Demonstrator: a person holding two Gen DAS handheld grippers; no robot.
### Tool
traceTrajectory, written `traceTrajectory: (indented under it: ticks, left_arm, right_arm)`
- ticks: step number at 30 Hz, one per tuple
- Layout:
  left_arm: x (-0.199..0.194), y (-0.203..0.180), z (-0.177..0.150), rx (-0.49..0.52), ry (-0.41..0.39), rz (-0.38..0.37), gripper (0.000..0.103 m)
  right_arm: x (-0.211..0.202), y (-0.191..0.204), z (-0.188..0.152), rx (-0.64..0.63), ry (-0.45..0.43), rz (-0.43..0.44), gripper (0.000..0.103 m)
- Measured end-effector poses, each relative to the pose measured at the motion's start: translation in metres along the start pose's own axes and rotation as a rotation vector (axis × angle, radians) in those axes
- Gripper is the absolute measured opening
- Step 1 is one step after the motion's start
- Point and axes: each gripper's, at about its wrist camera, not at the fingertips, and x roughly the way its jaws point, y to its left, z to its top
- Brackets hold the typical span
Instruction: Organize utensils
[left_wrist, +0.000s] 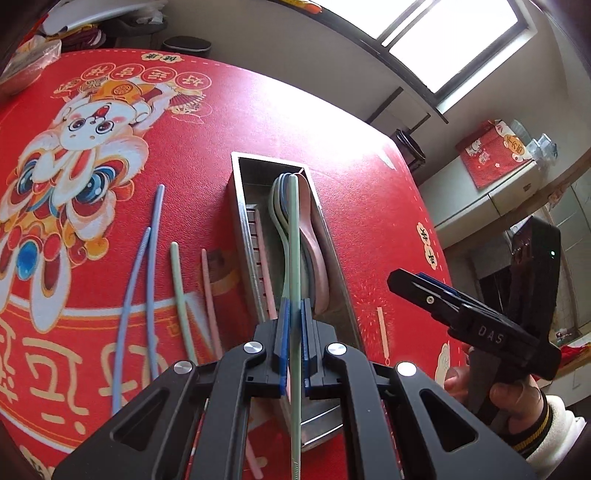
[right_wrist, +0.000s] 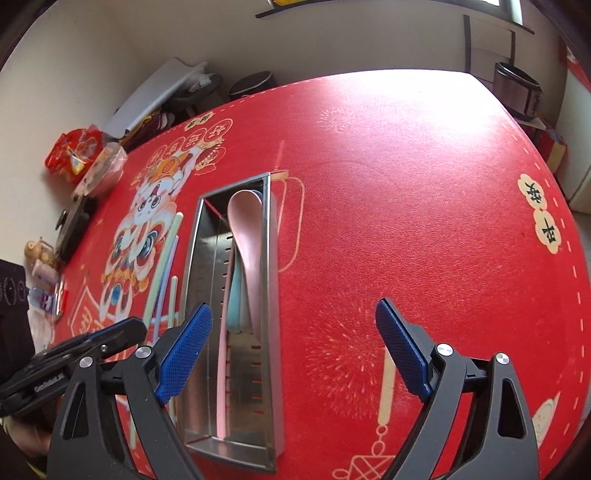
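L claw (left_wrist: 294, 314) grips 1 green chopstick (left_wrist: 293, 236); 4 chopsticks (left_wrist: 159, 236) loose.

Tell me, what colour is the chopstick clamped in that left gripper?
Pale green chopstick; the left wrist view shows it best.

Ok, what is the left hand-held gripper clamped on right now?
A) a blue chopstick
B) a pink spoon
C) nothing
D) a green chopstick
D: in the left wrist view the left hand-held gripper has its blue pads shut on the pale green chopstick, which runs forward above the metal tray; the blue chopsticks lie on the red table mat.
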Motion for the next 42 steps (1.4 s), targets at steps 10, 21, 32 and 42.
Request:
traceTrajectory:
  ticks: [10, 21, 32, 42]
  left_arm:
    - [0.033, -0.003, -0.004, -0.129, -0.024, 0.062, 0.005]
    - [0.049, -0.007, -0.006, -0.108, -0.018, 0.114, 0.006]
    - [0.022, -0.012, -0.006, 0.001, -0.057, 0.163, 0.019]
    - [-0.024, 0.030, -0.007, 0.085, -0.086, 0.220, 0.024]
  right_arm:
    - [-0.011, -0.037, 0.002, -0.001, 0.019, -0.012, 0.087]
    - [-0.015, -0.046, 0.000, -0.013, 0.022, 0.008, 0.087]
    - [-0.015, -0.016, 0.001, -0.034, 0.013, 0.032, 0.087]
    - [-0.013, 0.018, -0.004, -0.030, -0.010, 0.101, 0.087]
